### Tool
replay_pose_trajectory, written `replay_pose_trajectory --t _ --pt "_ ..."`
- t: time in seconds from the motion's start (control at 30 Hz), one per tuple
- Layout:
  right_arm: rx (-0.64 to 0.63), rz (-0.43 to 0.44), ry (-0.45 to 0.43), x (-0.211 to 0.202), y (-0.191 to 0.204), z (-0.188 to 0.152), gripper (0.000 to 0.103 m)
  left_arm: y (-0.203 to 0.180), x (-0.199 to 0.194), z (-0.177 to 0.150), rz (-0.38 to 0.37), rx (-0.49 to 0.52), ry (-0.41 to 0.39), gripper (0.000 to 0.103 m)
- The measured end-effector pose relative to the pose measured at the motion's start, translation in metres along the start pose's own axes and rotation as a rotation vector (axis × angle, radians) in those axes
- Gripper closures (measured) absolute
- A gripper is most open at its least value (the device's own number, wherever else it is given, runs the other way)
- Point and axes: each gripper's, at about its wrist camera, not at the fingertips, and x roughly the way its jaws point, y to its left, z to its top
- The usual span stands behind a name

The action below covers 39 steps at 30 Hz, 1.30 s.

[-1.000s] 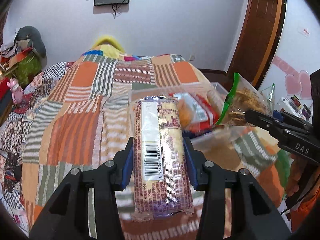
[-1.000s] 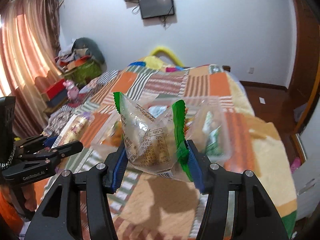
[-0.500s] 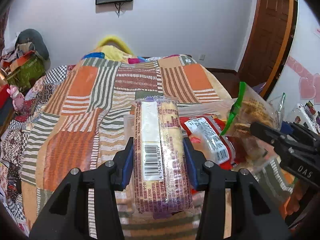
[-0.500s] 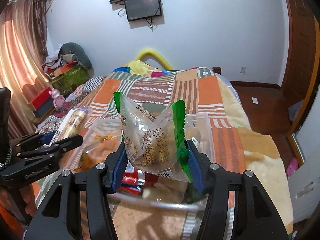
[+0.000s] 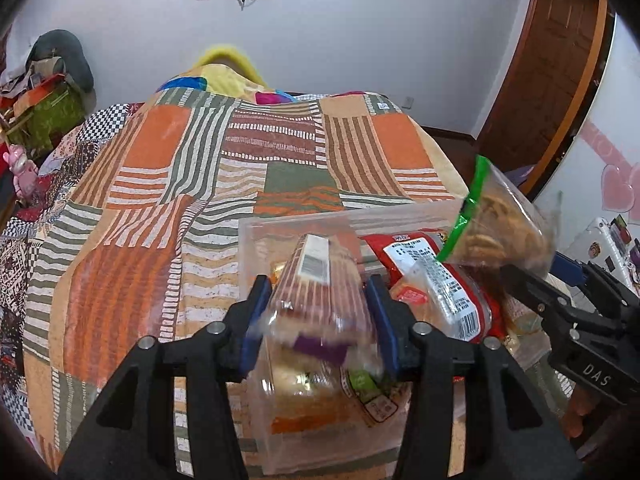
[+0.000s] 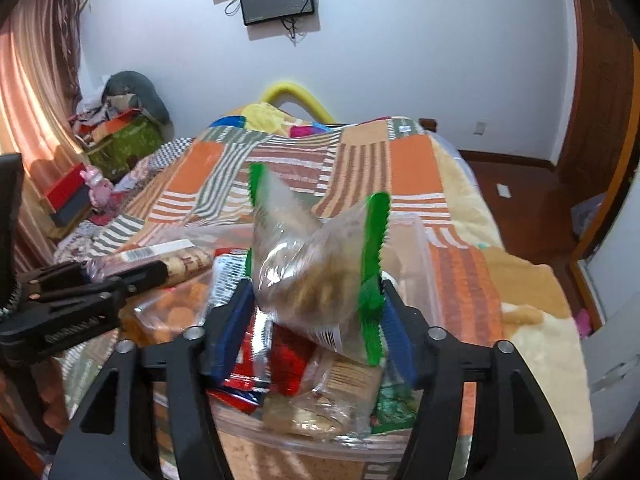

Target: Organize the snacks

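Observation:
A clear plastic bin [image 5: 280,228] [image 6: 424,240] sits on the patchwork bedspread and holds several snack packs, among them a red pack [image 5: 424,252] [image 6: 288,364]. My left gripper [image 5: 318,320] is shut on a long biscuit pack [image 5: 316,276] and tilts it nose-down over the bin; the pack also shows in the right wrist view [image 6: 172,258]. My right gripper [image 6: 314,324] is shut on a clear bag with green edges [image 6: 316,260], just above the bin's contents. That bag shows in the left wrist view [image 5: 500,224].
The bin stands near the foot of the bed [image 5: 168,184]. The bed's right edge [image 6: 532,312] drops to a wooden floor. A door [image 5: 552,60] is at the right, clutter [image 6: 120,136] by the curtain at the left.
Both grippers have moved forward and down over the bin. The biscuit pack has tipped nose-down into it. The green-edged bag has dropped closer to the snacks.

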Motion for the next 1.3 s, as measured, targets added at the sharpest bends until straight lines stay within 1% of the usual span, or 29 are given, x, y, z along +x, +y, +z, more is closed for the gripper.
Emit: replay_pose_trajectory --t 0.07,0.13,0.27,0.4,0.53,0.63,0.67,0.8,0.9,0.97,1.03,1.1,1.17,1.23,1.3 --pt "0.001 0.007 0.003 -0.003 -0.003 -0.002 0.036 0.000 -0.006 -0.001 0.003 0.003 -0.009 0.047" --pt "0.006 0.009 0.006 -0.007 -0.006 -0.003 0.033 -0.001 -0.015 -0.002 -0.006 0.007 -0.021 0.047" --pt "0.023 0.019 -0.003 -0.019 -0.011 -0.004 0.032 -0.006 -0.038 -0.007 -0.002 0.034 -0.056 0.046" --pt "0.014 0.018 -0.043 -0.042 -0.012 -0.001 0.032 -0.017 -0.074 -0.014 0.006 0.072 -0.124 0.046" --pt "-0.002 0.029 -0.117 -0.080 -0.008 0.006 0.032 -0.026 -0.118 -0.017 -0.010 0.081 -0.210 0.046" --pt "-0.025 0.035 -0.194 -0.115 -0.003 0.013 0.032 -0.031 -0.159 -0.020 -0.038 0.074 -0.282 0.046" --pt "-0.031 0.038 -0.216 -0.125 0.000 0.014 0.032 -0.032 -0.167 -0.021 -0.043 0.073 -0.296 0.046" --pt "-0.052 0.060 -0.314 -0.173 0.011 0.017 0.032 -0.040 -0.214 -0.027 -0.042 0.088 -0.389 0.046" --pt "-0.076 0.060 -0.370 -0.199 0.021 0.013 0.030 -0.044 -0.243 -0.034 -0.038 0.087 -0.454 0.036" --pt "-0.079 0.059 -0.401 -0.208 0.026 0.009 0.018 -0.046 -0.259 -0.040 -0.033 0.084 -0.488 0.023" --pt "-0.082 0.054 -0.427 -0.215 0.031 0.004 0.014 -0.048 -0.268 -0.046 -0.029 0.078 -0.508 0.016" --pt "-0.088 0.052 -0.438 -0.217 0.036 0.001 0.011 -0.049 -0.277 -0.052 -0.028 0.082 -0.524 0.013" --pt "-0.091 0.044 -0.453 -0.220 0.039 -0.004 0.002 -0.049 -0.282 -0.058 -0.024 0.087 -0.535 0.006" --pt "-0.098 0.030 -0.470 -0.222 0.043 -0.007 0.000 -0.049 -0.286 -0.064 -0.024 0.085 -0.544 0.002" --pt "-0.100 0.024 -0.471 -0.220 0.045 -0.008 0.000 -0.050 -0.288 -0.069 -0.018 0.090 -0.548 0.002"
